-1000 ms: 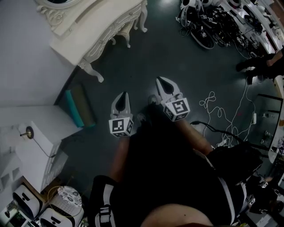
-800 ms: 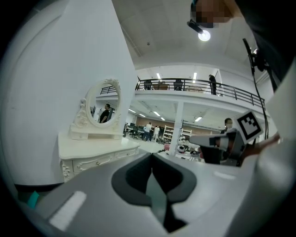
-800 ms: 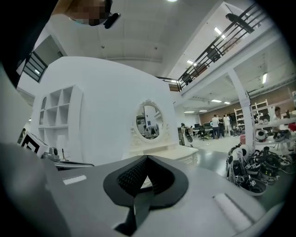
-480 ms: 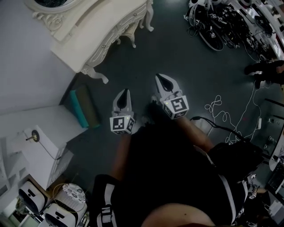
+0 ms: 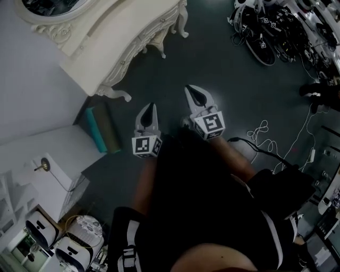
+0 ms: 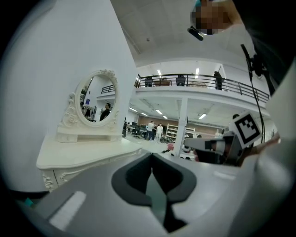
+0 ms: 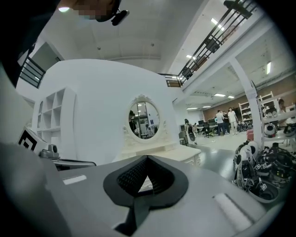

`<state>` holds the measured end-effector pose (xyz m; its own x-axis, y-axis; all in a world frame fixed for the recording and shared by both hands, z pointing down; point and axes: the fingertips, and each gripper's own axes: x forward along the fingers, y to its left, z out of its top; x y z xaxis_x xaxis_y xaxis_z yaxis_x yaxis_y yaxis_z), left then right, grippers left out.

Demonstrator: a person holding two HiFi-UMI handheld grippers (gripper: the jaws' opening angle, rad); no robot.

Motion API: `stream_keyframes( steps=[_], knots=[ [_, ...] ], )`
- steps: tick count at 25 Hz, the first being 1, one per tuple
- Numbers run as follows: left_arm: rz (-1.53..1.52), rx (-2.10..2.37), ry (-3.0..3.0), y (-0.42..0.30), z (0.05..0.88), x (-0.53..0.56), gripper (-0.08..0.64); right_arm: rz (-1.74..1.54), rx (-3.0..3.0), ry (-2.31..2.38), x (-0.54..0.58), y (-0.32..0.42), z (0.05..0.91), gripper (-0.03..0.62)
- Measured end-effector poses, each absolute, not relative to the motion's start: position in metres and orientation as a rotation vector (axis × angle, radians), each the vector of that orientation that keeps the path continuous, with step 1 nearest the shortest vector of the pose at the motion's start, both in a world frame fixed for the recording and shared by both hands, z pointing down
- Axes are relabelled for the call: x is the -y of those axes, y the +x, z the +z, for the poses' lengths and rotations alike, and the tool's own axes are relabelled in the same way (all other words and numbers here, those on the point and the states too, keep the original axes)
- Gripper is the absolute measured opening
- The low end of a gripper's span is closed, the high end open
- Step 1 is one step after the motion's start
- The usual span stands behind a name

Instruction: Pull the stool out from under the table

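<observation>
Though the left gripper (image 5: 150,108) and right gripper (image 5: 194,93) hung pressed together, empty, near the white worktop (image 5: 122,37) (its mirror (image 5: 48,6) cut off in the head view), the stool was hidden: the space under that worktop showed nowhere.

Left claw (image 5: 152,107), right claw (image 5: 192,91) (together) neared the dressing table (image 5: 133,26).

Two claws (image 5: 151,108) (image 5: 194,91), one white dressing table (image 5: 127,32), one oval mirror (image 6: 97,104), one teal roll (image 5: 99,130)
</observation>
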<state>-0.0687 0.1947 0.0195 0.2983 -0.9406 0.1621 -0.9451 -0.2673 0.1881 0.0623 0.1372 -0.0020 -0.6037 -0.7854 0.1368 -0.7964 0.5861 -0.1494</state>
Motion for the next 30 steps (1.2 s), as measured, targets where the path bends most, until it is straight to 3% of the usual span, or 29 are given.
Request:
stream_keyframes(
  steps=[17,30],
  knots=[
    [0.08,1.727,2.281,-0.09,0.041,-0.112,0.011,0.343,2.683,1.451,-0.063,0.065,0.016,-0.002],
    [0.176,1.568,2.379,-0.133,0.073,-0.028,0.011,0.364,2.618,1.499,0.009,0.01,0.041,-0.002]
  ],
)
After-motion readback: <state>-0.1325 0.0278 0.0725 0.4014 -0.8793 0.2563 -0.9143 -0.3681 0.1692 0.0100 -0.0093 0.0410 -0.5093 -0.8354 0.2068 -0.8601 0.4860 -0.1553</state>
